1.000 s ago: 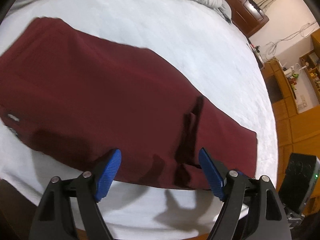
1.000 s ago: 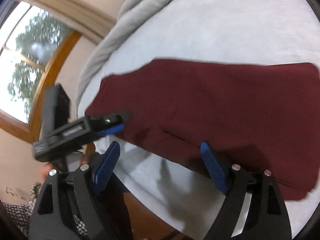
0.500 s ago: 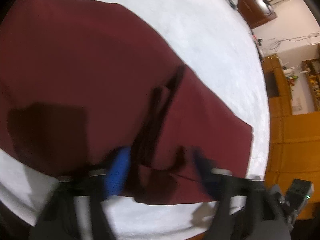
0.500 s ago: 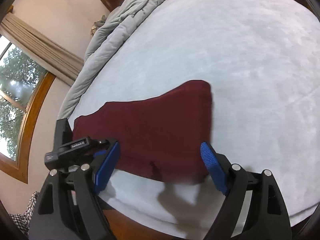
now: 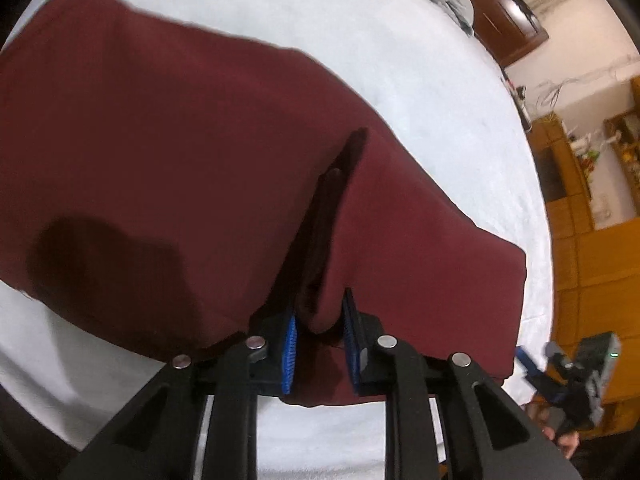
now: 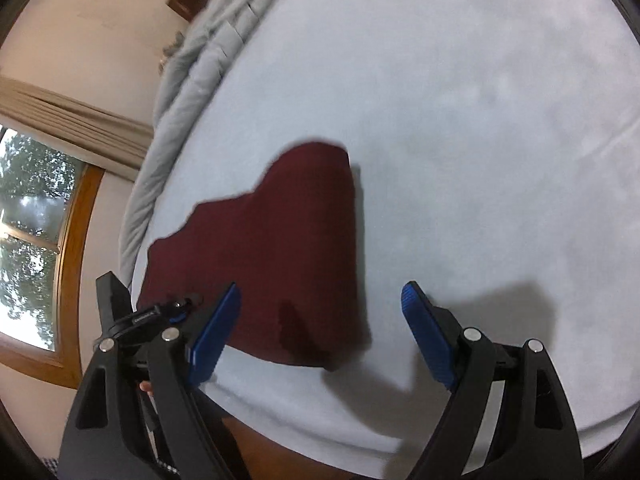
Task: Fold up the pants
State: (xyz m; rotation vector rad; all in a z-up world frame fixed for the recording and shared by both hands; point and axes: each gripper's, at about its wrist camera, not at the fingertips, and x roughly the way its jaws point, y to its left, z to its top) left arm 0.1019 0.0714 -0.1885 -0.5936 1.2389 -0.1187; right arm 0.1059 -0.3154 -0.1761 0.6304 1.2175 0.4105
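Dark red pants (image 5: 180,152) lie flat on a white bed sheet (image 5: 400,60). My left gripper (image 5: 319,334) is shut on a pinched fold at the near edge of the pants, and a raised crease runs away from its blue pads. In the right wrist view the pants (image 6: 280,248) lie left of centre. My right gripper (image 6: 320,328) is open and empty, held above the bed over the near right corner of the pants. The left gripper also shows in the right wrist view (image 6: 160,312), at the pants' near left edge.
A grey duvet (image 6: 200,60) is bunched along the far side of the bed. A window with a wooden frame (image 6: 72,248) is at the left. Wooden furniture (image 5: 580,240) stands beyond the bed's right side. The right gripper shows in the left wrist view (image 5: 576,376), off the bed's edge.
My left gripper has closed on the near edge of the pants and pinched up a fold. My right gripper has swung right along the pants toward their end and stays open.
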